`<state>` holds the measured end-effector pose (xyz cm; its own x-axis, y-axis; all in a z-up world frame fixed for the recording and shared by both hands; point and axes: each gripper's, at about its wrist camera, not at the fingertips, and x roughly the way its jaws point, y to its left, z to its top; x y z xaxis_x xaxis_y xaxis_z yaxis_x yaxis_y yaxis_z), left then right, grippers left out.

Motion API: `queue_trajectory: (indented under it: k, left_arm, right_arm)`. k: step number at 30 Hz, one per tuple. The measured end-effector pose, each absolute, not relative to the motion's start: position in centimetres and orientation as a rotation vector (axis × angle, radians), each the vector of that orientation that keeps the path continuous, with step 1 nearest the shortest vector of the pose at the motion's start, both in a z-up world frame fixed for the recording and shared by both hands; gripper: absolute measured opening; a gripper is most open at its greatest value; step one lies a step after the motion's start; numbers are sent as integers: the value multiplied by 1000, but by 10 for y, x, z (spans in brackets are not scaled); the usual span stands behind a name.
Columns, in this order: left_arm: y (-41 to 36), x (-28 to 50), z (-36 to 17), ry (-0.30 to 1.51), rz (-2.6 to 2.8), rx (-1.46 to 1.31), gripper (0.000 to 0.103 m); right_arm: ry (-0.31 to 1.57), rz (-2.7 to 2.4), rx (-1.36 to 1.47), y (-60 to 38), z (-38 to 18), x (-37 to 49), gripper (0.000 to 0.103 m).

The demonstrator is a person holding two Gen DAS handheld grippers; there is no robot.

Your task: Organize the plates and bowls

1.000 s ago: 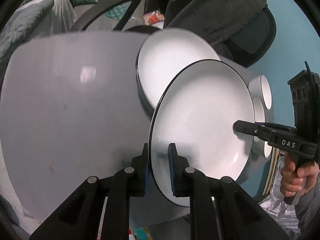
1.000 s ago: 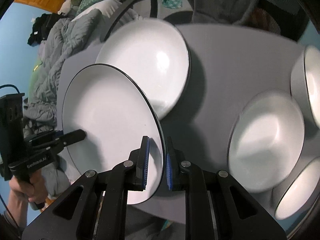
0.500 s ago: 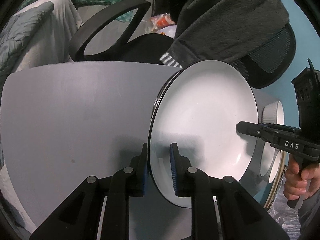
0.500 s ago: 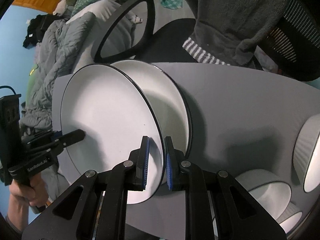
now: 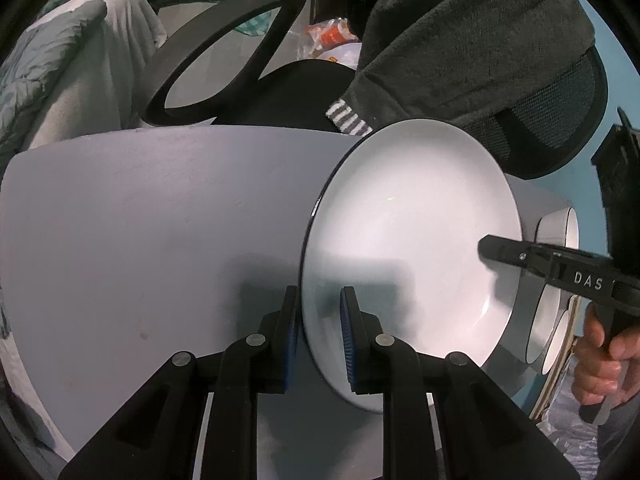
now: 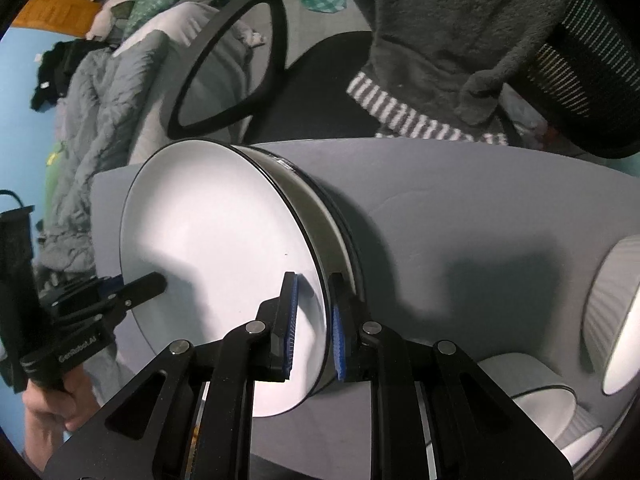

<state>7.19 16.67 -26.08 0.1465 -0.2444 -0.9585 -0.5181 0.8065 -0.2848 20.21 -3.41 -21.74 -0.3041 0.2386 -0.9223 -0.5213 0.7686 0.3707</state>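
Note:
Both grippers hold one white plate with a black rim [image 5: 400,240] by opposite edges. My left gripper [image 5: 318,332] is shut on its near-left rim, blue pads on either side. My right gripper [image 6: 312,320] is shut on the opposite rim. Each view also shows the other gripper: the right gripper [image 5: 496,252] and the left gripper [image 6: 156,282]. The held plate [image 6: 208,248] sits just over a stack of like plates [image 6: 336,216] at the table's far edge, almost covering it. Whether it touches the stack I cannot tell.
The grey table [image 5: 140,220] spreads to the left of the plates. White ribbed bowls [image 6: 616,312] stand at the right, one lower bowl [image 6: 532,384] near my fingers. A black office chair [image 5: 224,52] draped with a dark garment [image 5: 460,48] stands behind the table.
Both grippers carried the plate toward the table's far edge and down over the plate stack, which is now nearly hidden beneath it. The bowls have slid to the right edge of view.

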Motion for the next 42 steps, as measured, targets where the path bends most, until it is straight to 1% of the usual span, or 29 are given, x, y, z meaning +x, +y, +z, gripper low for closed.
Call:
queue_trajectory:
  k: [4, 6, 8, 10, 12, 14, 15, 20, 24, 26, 28, 29, 30, 35, 37, 38, 40, 42]
  left_arm:
    - [164, 73, -262, 1457, 211, -638, 19]
    - [165, 73, -262, 1468, 220, -632, 19]
    - [165, 72, -262, 1470, 227, -633, 20]
    - [166, 71, -262, 1473, 236, -639, 23]
    - [166, 70, -261, 1471, 240, -643, 25]
    - [166, 69, -259, 1465, 242, -640, 25]
    - [165, 68, -258, 1465, 243, -640, 25]
    - [164, 64, -251, 1455, 253, -653, 26]
    - [163, 60, -243, 1431, 266, -666, 35]
    - [162, 58, -240, 1424, 275, -673, 37]
    - [161, 56, -237, 1414, 282, -688, 43]
    - [160, 54, -235, 1406, 288, -697, 43]
    - [160, 53, -233, 1398, 292, -706, 43]
    - [155, 46, -226, 1375, 307, -722, 46]
    - [153, 43, -220, 1366, 325, -715, 48]
    - [152, 42, -216, 1359, 335, -707, 50]
    - [149, 38, -204, 1323, 360, -686, 57]
    - [146, 36, -190, 1292, 376, -668, 59]
  right_arm:
    - [1746, 731, -239, -33, -216, 202, 18]
    - [1767, 715, -248, -32, -217, 201, 22]
    - [1793, 682, -256, -32, -218, 201, 22]
    - [1815, 656, -257, -31, -218, 200, 25]
    - [1826, 644, -268, -29, -217, 198, 30]
    - [1830, 637, -286, -26, -215, 197, 36]
    - [1832, 632, -292, -25, -214, 196, 37]
    - [1856, 601, -265, -27, -212, 198, 38]
    - [1872, 596, -226, -29, -210, 197, 48]
    - [1871, 603, -219, -29, -209, 195, 51]
    - [1859, 606, -219, -29, -206, 194, 53]
    - [1850, 601, -230, -29, -205, 194, 54]
    - [1839, 590, -247, -30, -205, 193, 58]
    - [1826, 601, -249, -31, -202, 190, 58]
    - [1791, 598, -289, -31, -195, 187, 58]
    - [1769, 596, -308, -31, -191, 186, 58]
    - [1721, 597, -339, -31, -180, 183, 58]
    - [1659, 601, -375, -33, -165, 178, 59]
